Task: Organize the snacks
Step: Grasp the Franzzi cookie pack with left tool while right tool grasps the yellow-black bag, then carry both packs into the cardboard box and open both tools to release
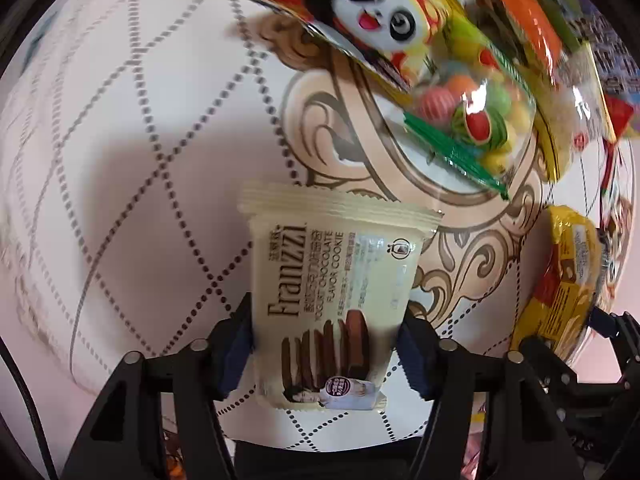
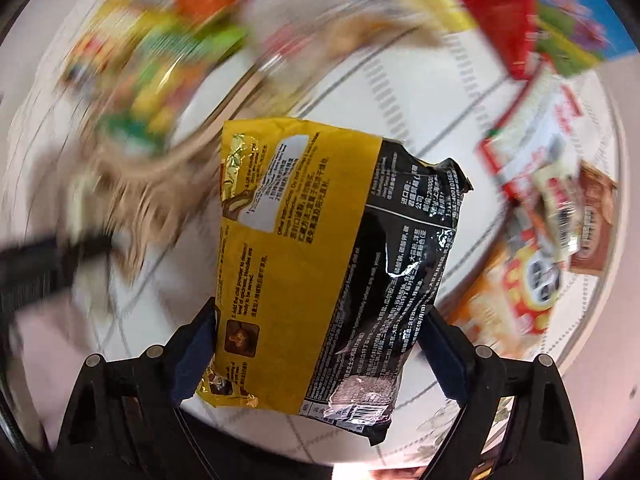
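In the left wrist view my left gripper (image 1: 326, 344) is shut on a cream Franzzi cookie pack (image 1: 332, 292) and holds it above the patterned white tablecloth (image 1: 120, 140). In the right wrist view my right gripper (image 2: 320, 344) is shut on a yellow and black noodle packet (image 2: 320, 256), held off the table. That packet also shows at the right edge of the left wrist view (image 1: 560, 280), with the right gripper below it.
A panda snack bag (image 1: 368, 12), a clear bag of coloured candies (image 1: 472, 108) and an orange packet (image 1: 524, 16) lie beyond the cookie pack. The right wrist view is blurred; a red packet (image 2: 504, 20) and several other snacks (image 2: 552, 184) lie at right.
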Available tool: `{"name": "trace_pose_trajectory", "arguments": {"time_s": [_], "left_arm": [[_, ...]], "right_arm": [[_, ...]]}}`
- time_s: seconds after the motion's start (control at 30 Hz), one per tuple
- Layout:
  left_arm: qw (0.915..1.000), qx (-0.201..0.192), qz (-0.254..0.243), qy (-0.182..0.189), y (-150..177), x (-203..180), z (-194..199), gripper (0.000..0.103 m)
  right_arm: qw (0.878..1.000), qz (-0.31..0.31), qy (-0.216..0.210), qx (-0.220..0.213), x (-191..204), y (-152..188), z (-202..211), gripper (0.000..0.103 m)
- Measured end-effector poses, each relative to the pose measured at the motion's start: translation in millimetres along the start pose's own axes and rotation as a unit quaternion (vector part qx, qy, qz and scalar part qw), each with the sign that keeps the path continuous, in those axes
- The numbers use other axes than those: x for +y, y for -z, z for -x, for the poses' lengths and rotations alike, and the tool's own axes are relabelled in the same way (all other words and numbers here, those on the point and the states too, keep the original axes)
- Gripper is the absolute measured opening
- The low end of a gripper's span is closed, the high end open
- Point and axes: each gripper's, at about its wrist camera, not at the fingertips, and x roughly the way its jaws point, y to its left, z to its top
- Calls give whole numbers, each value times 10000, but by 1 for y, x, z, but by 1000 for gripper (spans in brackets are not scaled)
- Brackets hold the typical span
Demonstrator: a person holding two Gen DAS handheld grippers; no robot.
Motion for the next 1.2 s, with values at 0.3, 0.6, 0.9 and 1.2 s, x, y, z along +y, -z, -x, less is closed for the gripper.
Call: {"name": "trace_pose_trajectory", "arguments": {"time_s": [0.3,0.6,0.9,1.2], "left_arm": [[9967,305,-315,685,-2,28,0,76],[9992,-326,-231,-78,20,18,17,56],[9973,-407,-508,-348,36,-16,24,56],[9976,-352,-371,-462,37,-27,18,56]], "right_arm": [[9937,-1052,-180,-329,-6,19,3,96],[9869,-1584,-196,-254,-32,11,-18,95],[9880,-1482,78,-431,-20,28,-30,90],[9904,-1327,50,-395,-11,52,-29,95]]}}
